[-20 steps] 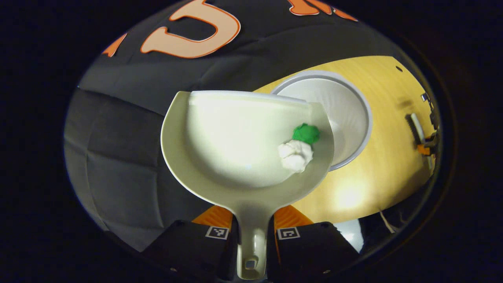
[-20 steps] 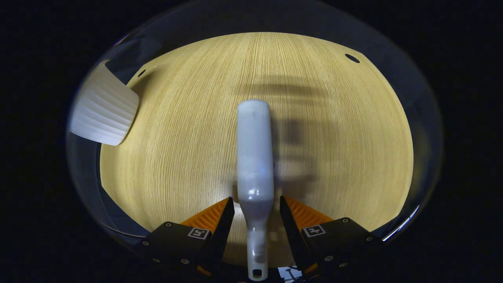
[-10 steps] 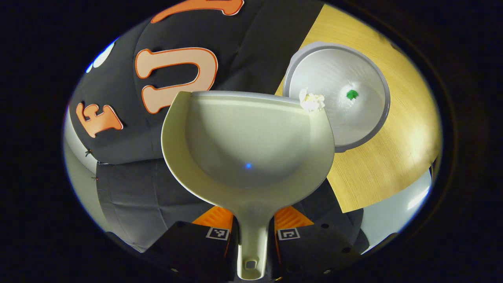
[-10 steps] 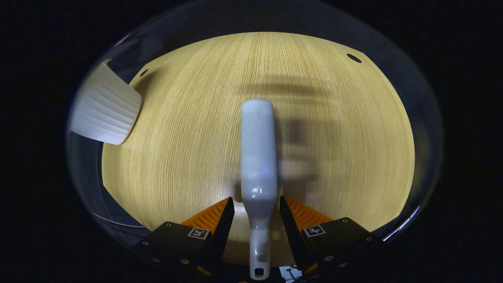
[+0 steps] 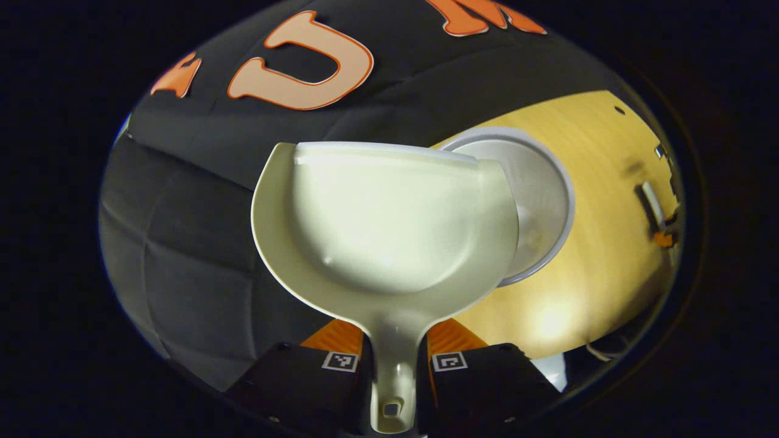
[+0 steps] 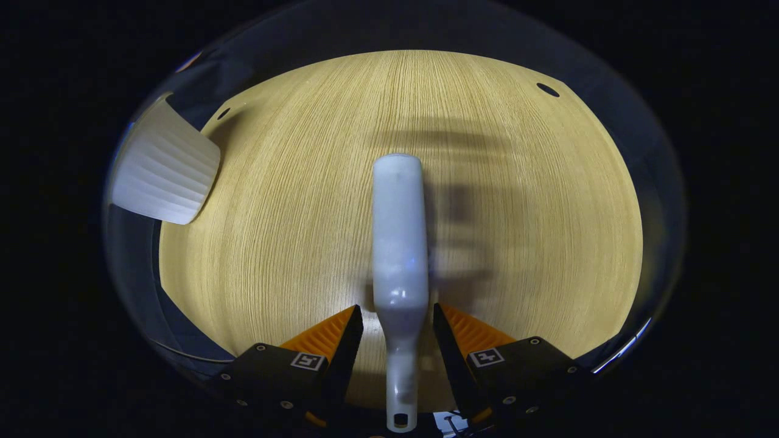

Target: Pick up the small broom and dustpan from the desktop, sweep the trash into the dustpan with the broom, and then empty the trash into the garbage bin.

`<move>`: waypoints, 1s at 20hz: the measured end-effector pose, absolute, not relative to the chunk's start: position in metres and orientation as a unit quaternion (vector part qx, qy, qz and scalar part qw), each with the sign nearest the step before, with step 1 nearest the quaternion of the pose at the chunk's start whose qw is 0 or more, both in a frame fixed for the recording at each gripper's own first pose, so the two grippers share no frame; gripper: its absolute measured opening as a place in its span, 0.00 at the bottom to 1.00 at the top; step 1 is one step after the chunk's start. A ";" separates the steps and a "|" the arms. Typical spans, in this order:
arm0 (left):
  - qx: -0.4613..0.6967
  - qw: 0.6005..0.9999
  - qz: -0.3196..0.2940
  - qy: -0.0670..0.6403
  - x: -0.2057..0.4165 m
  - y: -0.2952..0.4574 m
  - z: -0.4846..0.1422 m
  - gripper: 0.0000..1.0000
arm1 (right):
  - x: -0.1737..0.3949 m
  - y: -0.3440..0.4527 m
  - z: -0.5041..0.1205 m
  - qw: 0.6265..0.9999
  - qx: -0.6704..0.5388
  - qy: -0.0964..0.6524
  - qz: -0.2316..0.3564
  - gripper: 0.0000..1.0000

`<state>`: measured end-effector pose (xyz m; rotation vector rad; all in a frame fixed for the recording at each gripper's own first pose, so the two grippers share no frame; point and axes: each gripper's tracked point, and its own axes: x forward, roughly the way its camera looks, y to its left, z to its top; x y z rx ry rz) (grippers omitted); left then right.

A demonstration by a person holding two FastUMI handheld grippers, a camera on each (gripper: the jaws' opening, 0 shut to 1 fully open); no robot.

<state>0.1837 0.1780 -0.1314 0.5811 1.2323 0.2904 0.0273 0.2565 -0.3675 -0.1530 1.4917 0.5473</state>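
Step in hand: judged as the tail of the emptying step; dustpan held empty, no trash seen in its scoop.
Left gripper: closed on the dustpan's handle, a finger pressing on each side of the stem in the left gripper view.
Dustpan position: reached straight forward from the fingers, scoop turned toward the camera, front lip at the far end.
Garbage bin: white and round, stood on the wooden desktop behind the dustpan's right edge, partly hidden by the pan; contents too washed out to make out.
Right gripper: fingers flanked the small broom at the narrow neck of its handle; a slight gap appeared on each side, so firm pressing could not be told.
Broom position: pointed straight ahead from the fingers above the desktop, a soft shadow cast just to its right; bristles hidden beneath the white back.
Bin from the right gripper view: ribbed white wall at the far left, well apart from the broom.
Desktop state: no scraps seen on the visible wood.
Next move, as a judgement: called for levelling the pan and carrying it clear of the bin rim without knocking it, then setting both tools down.
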 end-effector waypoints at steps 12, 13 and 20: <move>-0.062 0.831 0.040 0.551 0.216 0.046 -0.186 0.30 | 0.022 0.258 -0.353 0.700 -0.057 0.666 0.250 0.71; -0.063 0.834 0.031 0.548 0.219 0.037 -0.183 0.30 | 0.022 0.259 -0.352 0.700 -0.055 0.666 0.251 0.71; -0.055 0.842 -0.055 0.534 0.231 -0.057 -0.194 0.30 | 0.020 0.255 -0.345 0.706 -0.048 0.663 0.246 0.71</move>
